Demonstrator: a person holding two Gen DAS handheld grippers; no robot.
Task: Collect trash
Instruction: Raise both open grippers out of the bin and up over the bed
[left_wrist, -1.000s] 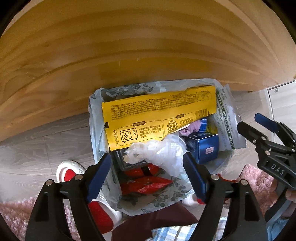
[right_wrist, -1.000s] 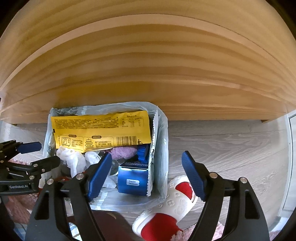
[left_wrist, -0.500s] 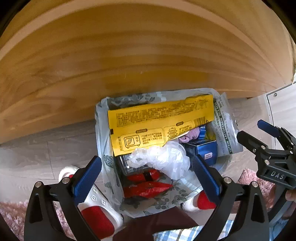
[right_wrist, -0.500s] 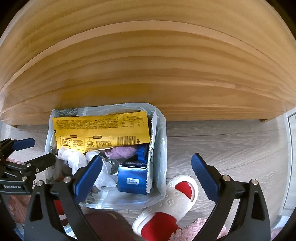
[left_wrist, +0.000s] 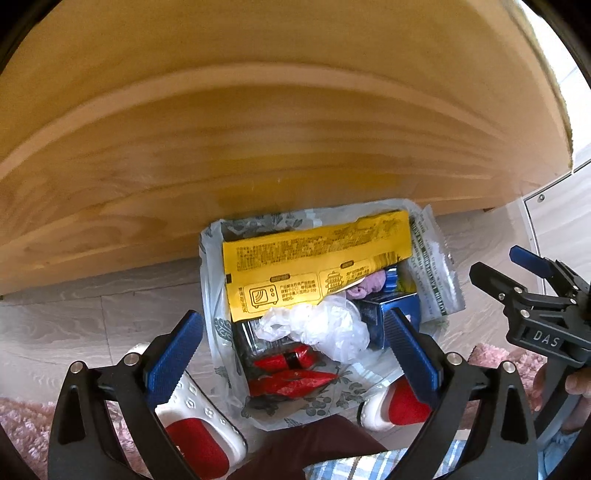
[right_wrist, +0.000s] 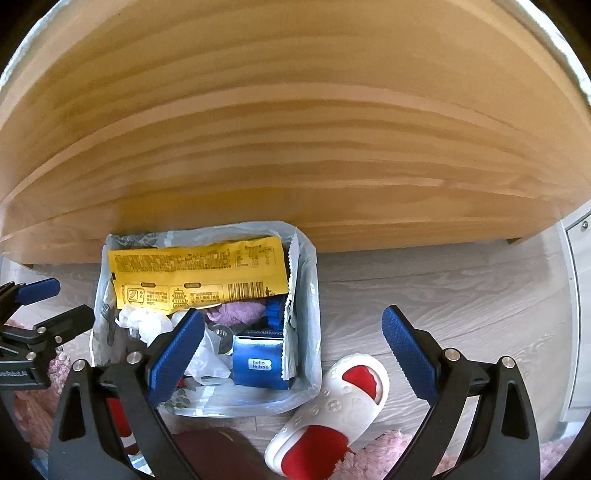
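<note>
Both grippers are hanging over a lined trash bin (left_wrist: 214, 280) that sits on the wood-look floor (right_wrist: 443, 295), pushed right up against the bottom edge of a big pale wooden panel (right_wrist: 295, 129).

The left gripper (left_wrist: 295, 343) has its blue pads spread wide with nothing pinched between them, just the bin contents showing below. Same deal with the right gripper (right_wrist: 291, 339): jaws wide apart, empty, hovering over the bin's right edge and the floor beside it.

In the bin: a long yellow snack wrapper (left_wrist: 314, 266) lies across the top along the side nearest the panel. Under it there's a crumpled clear plastic bag (left_wrist: 321, 325), a blue carton (right_wrist: 258, 362) on the right side, a bit of purple fuzzy stuff (right_wrist: 240, 312), and a couple of red wrappers (left_wrist: 291, 376) at the near end. A white-and-green printed packet (left_wrist: 436, 273) is sticking up along the bin's right wall.

The person's feet are in white-and-red slippers (right_wrist: 332, 406) on either side of the bin's near edge, next to a pink fluffy rug (left_wrist: 22, 424).
</note>
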